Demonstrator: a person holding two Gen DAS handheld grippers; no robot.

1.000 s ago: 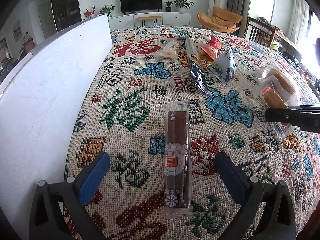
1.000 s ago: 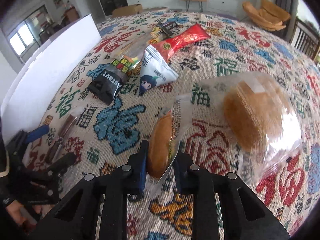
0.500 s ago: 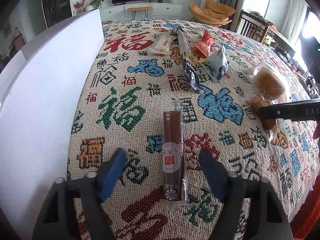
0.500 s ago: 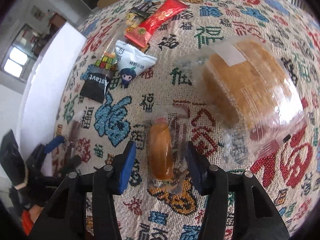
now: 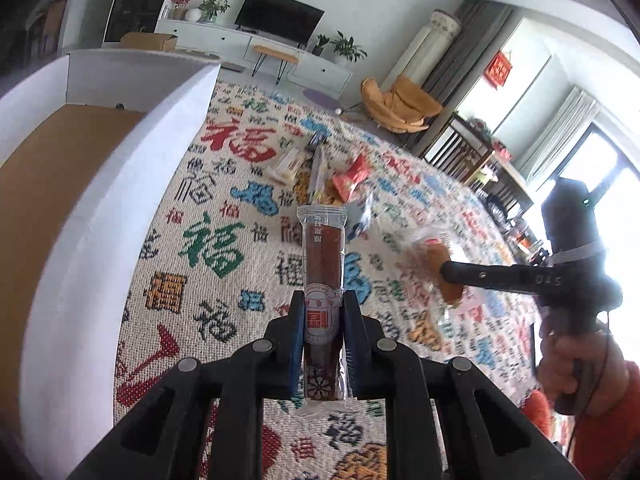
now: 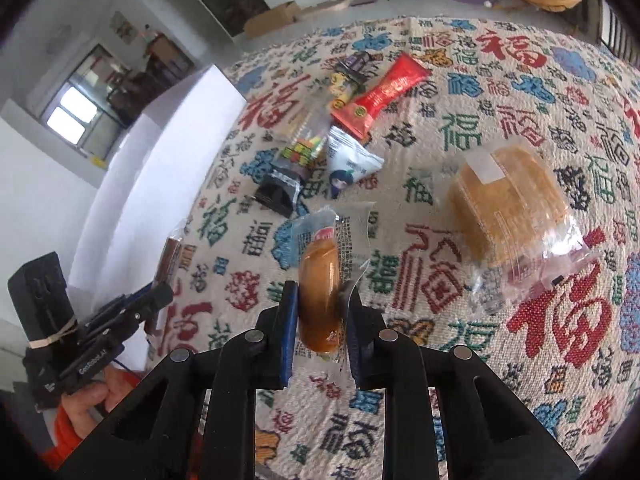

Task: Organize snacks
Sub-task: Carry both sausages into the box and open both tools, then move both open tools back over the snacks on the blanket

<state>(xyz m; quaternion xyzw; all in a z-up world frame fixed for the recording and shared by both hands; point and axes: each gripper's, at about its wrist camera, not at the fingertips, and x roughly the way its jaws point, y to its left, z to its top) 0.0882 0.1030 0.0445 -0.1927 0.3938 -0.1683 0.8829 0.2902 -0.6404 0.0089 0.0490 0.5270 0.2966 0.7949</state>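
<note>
A brown snack bar (image 5: 323, 264) in a clear wrapper hangs lifted above the patterned tablecloth (image 5: 208, 248). My left gripper (image 5: 322, 316) is closing tight on its lower half, and the pads press both sides. A small orange-brown bread roll (image 6: 320, 292) in a clear wrapper is held off the cloth by my right gripper (image 6: 322, 304), whose jaws are closing and press on it. From the left wrist view the right gripper (image 5: 446, 274) shows at the right with the roll (image 5: 438, 258). The right wrist view shows the left gripper (image 6: 148, 300) at the lower left.
A white box (image 5: 100, 200) with a brown floor stands along the left. Farther back lie a red packet (image 6: 380, 92), a black packet (image 6: 280, 196) and a white triangular packet (image 6: 350, 156). A large bread (image 6: 508, 200) in a clear bag lies at the right.
The left jaws closed on the brown bar and lifted it off the cloth. The right jaws opened, closed again on the roll and rose with it.
</note>
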